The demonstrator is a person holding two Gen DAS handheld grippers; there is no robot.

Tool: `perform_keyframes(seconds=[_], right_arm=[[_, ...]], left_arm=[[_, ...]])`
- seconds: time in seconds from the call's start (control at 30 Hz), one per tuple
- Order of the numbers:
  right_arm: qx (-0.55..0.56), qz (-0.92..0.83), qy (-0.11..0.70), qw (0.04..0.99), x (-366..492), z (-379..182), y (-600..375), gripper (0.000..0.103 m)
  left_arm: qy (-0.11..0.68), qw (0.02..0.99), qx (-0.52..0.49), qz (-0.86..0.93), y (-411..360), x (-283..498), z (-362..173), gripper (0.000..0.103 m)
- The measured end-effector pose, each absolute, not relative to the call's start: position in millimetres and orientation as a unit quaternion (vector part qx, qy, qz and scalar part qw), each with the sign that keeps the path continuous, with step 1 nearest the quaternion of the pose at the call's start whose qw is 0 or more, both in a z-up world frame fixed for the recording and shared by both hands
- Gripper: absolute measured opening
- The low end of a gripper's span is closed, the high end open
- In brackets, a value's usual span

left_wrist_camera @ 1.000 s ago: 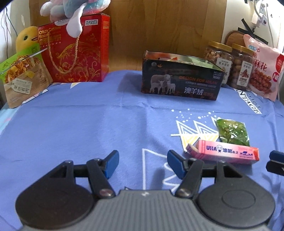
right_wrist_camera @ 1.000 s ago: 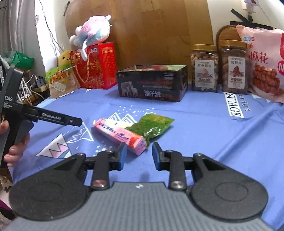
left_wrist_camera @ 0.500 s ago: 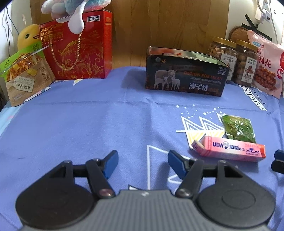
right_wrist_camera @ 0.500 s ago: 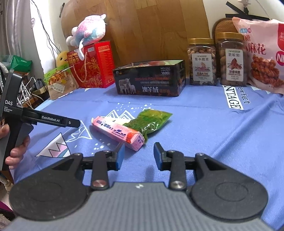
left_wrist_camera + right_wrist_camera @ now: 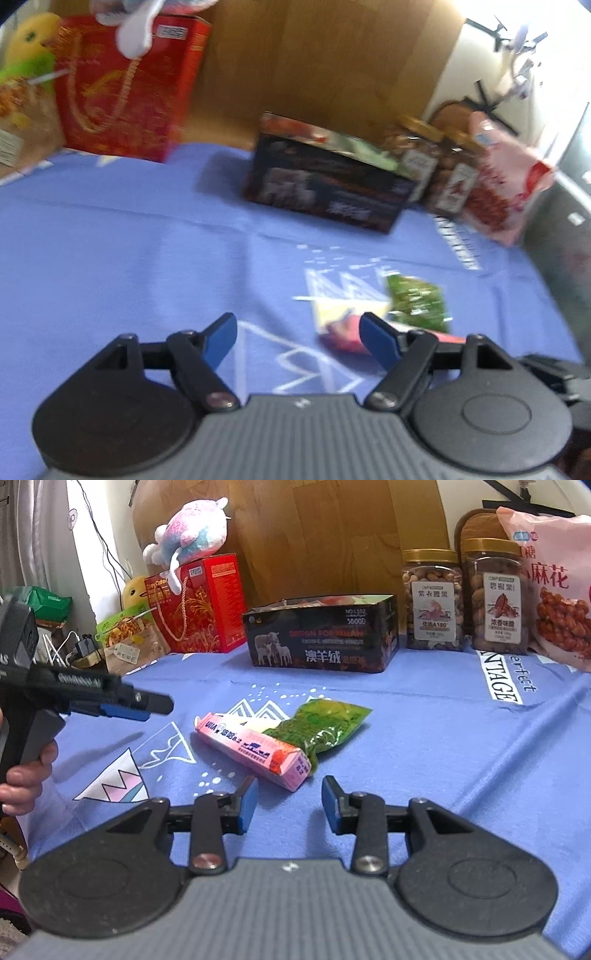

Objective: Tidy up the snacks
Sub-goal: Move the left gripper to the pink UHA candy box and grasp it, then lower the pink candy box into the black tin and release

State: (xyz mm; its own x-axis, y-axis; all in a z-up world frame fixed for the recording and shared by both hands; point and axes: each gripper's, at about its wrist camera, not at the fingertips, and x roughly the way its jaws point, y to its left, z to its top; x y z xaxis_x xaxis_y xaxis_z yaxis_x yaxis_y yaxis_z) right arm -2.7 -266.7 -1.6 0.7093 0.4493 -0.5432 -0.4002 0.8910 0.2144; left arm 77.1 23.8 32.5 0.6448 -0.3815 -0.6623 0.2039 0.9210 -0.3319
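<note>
Both grippers, left & right, jaws just widening, nothing held; pink box beside green packet on blue cloth.

Plush toy atop red gift box

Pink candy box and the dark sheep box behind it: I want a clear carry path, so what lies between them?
In the right wrist view, only bare blue cloth separates the pink candy box from the dark sheep box; the green packet lies beside the pink box.
</note>
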Motion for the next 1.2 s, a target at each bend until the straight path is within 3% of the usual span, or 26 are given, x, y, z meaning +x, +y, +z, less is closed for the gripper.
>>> perform_keyframes(seconds=[0.23,0.37,0.47,0.7,0.93,1.2], right_arm=[[0.026,0.240,0.304,0.921,1.0,-2.7,-257.9,0.041],[0.021,0.248,0.300,0.921,5.7,-3.7,-251.8,0.039],[-0.002,0.230,0.297,0.927,7.8,-2.8,-244.8,0.032],[0.005,0.233,0.239,0.943,24.8,30.3,-246.3,0.032],[0.008,0.201,0.180,0.963,111.6,61.1,-231.9,0.032],[0.011,0.151,0.202,0.968,180.7,45.1,-234.0,0.034]], left_arm=[[0.409,0.881,-0.131,-0.198,0.1,89.0,20.8,0.070],[0.422,0.869,-0.123,-0.225,-18.0,90.9,11.6,0.052],[0.418,0.874,-0.111,-0.223,-26.0,91.3,13.0,0.053],[0.376,0.892,-0.116,-0.225,-17.8,99.3,53.6,0.052],[0.323,0.920,-0.101,-0.197,-24.8,180.3,97.6,0.053],[0.348,0.922,-0.089,-0.146,-39.4,261.1,73.7,0.057]])
